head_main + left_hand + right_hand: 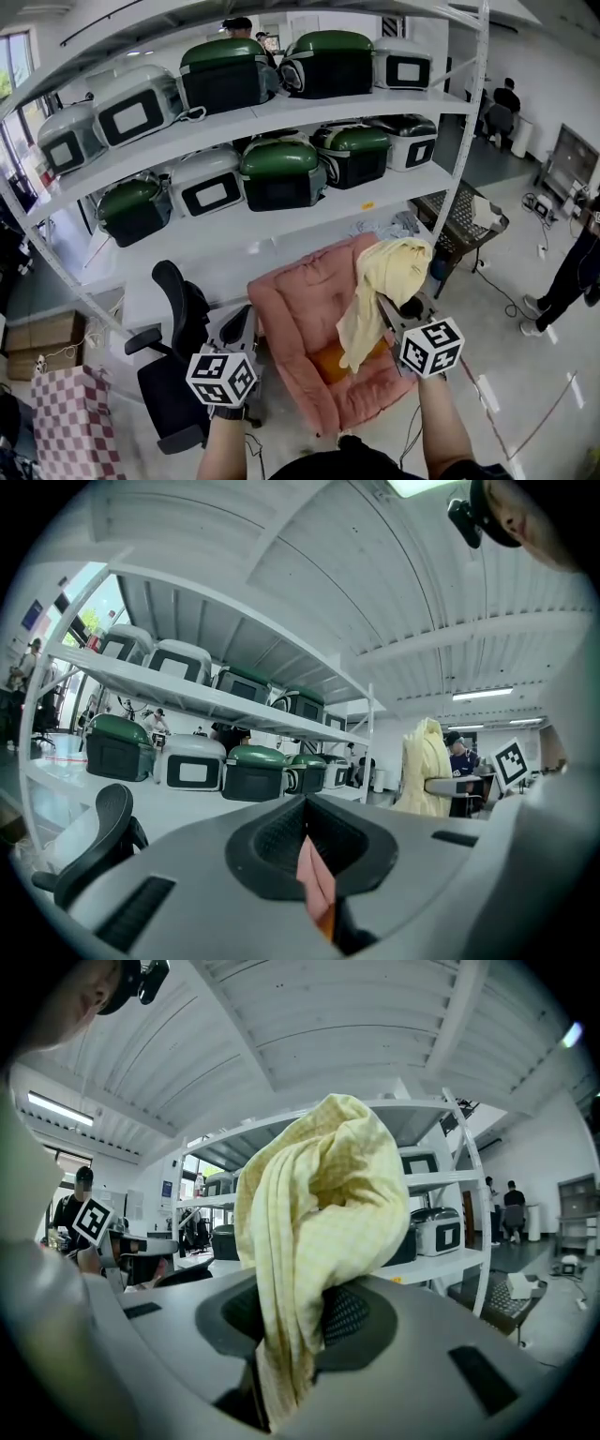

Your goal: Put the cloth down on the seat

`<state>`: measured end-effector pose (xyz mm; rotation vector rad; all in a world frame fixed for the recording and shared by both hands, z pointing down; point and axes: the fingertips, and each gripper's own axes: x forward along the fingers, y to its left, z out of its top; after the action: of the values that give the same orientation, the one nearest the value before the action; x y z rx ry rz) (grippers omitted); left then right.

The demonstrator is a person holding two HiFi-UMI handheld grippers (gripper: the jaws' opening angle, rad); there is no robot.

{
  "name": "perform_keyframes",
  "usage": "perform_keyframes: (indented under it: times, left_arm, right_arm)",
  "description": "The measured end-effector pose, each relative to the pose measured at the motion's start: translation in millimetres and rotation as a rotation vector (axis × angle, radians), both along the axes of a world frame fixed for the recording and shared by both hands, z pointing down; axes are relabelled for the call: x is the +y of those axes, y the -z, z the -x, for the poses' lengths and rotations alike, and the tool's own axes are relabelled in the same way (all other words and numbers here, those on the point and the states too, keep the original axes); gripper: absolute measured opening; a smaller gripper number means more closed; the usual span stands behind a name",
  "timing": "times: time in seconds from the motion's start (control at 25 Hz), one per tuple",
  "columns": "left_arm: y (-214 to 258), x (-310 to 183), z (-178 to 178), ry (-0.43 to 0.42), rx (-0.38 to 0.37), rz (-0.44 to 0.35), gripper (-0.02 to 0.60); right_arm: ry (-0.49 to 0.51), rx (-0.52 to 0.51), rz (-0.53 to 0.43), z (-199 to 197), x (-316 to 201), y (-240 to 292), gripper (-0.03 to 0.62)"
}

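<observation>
The right claw is clamped on the yellow cloth, which bunches above its jaws and trails down between them. The cloth hangs in the air over the right half of the pink seat, and its lower end reaches down in front of the orange cushion in the seat's hollow; contact there cannot be made out. The left claw sits just beside the seat's left edge with its jaws almost together, and only a thin pink and orange sliver shows in the slit. A black office chair stands left of the seat. A white shelf rack of green and grey cases rises behind it.
</observation>
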<state>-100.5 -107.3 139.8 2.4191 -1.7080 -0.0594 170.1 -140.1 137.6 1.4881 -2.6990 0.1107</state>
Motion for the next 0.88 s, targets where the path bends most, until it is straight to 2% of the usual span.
perform_keyframes:
  times: [0.24, 0.88]
  left_arm:
    - [18.0, 3.2, 0.3, -0.006, 0.005, -0.031, 0.006]
    - [26.8, 5.8, 0.9, 0.000, -0.002, -0.056, 0.006]
  right_arm:
    - [-0.006, -0.012, -0.021, -2.3, 4.2, 13.1, 0.107]
    - [-0.007, 0.011, -0.031, 0.0, 9.2, 15.3, 0.107]
